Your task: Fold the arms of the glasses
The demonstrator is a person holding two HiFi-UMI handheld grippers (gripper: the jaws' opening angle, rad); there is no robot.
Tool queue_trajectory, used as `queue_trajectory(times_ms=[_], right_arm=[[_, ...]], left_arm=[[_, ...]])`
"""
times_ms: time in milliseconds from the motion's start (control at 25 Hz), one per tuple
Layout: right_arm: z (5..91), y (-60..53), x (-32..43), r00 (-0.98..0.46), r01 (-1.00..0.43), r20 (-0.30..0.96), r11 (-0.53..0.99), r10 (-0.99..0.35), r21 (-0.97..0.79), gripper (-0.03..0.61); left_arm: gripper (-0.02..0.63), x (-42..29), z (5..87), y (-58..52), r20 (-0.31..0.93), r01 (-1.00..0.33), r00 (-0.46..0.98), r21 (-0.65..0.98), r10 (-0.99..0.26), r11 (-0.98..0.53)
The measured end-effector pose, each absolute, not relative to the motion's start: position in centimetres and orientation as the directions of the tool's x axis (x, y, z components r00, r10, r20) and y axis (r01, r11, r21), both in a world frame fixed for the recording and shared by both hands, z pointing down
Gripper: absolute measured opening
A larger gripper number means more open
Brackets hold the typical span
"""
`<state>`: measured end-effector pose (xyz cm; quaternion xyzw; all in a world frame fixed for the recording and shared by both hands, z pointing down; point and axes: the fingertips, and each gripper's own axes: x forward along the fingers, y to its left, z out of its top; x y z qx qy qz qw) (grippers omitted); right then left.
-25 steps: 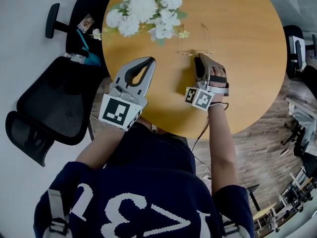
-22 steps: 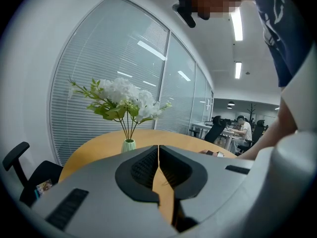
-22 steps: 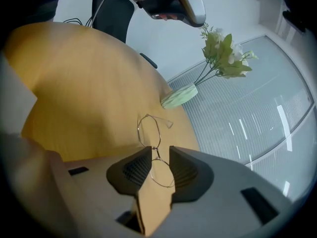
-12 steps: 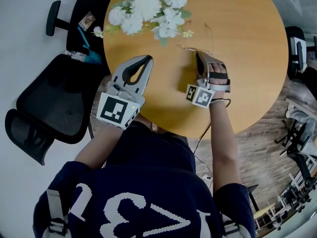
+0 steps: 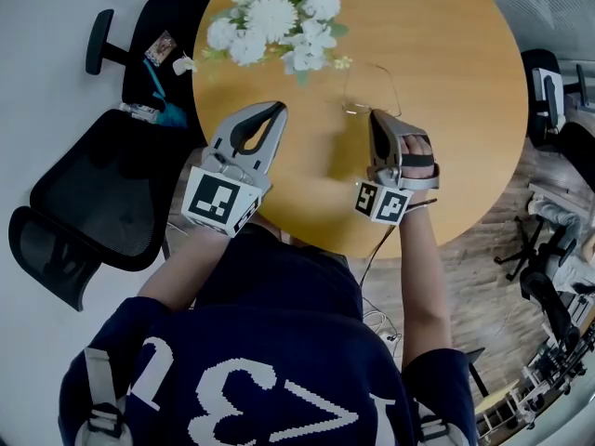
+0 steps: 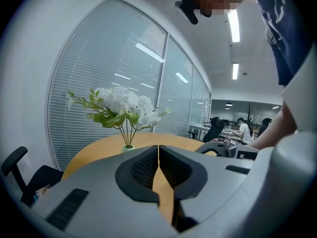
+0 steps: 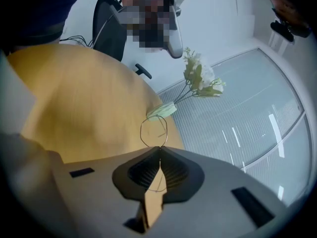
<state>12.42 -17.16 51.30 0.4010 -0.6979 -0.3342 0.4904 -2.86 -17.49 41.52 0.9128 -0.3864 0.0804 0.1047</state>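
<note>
Thin wire-rimmed glasses (image 7: 154,131) are pinched at the tip of the right tool (image 7: 159,148), over the middle of the round wooden desk (image 5: 465,110). The left tool (image 6: 158,147), pressed together and empty, hovers to their left. White flowers (image 5: 274,17) stand at the far left.

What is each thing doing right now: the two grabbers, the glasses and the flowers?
left gripper: shut, nothing between its jaws.
right gripper: shut on the glasses.
glasses: pinched by their thin wire frame at the jaw tips; too fine to tell whether the arms are folded.
flowers: upright in a small vase on the table.
</note>
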Motion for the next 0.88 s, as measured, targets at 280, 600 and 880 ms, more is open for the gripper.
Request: queue_trajectory(times_ms=[280,600,880], right_arm=[[46.4,-13.7,12.6,-0.232,-0.26,0.375,0.429,-0.898,0.865,0.028],[40.7,-9.6,11.8,-0.291,-0.22,0.304,0.373,-0.907,0.902,0.026],[37.8,-6.4,10.4,-0.36,-0.182,0.257,0.338,-0.897,0.923,0.026]], left_arm=[[0.02,-0.6,39.9,-16.1,0.193,-0.654,0.754,0.135,-0.627,-0.745],[0.02,2.3,37.9,-14.4,0.176,-0.519,0.852,0.159,-0.493,-0.84],[0.02,2.8,37.2,-15.3,0.194,-0.505,0.856,0.118,-0.479,-0.855]])
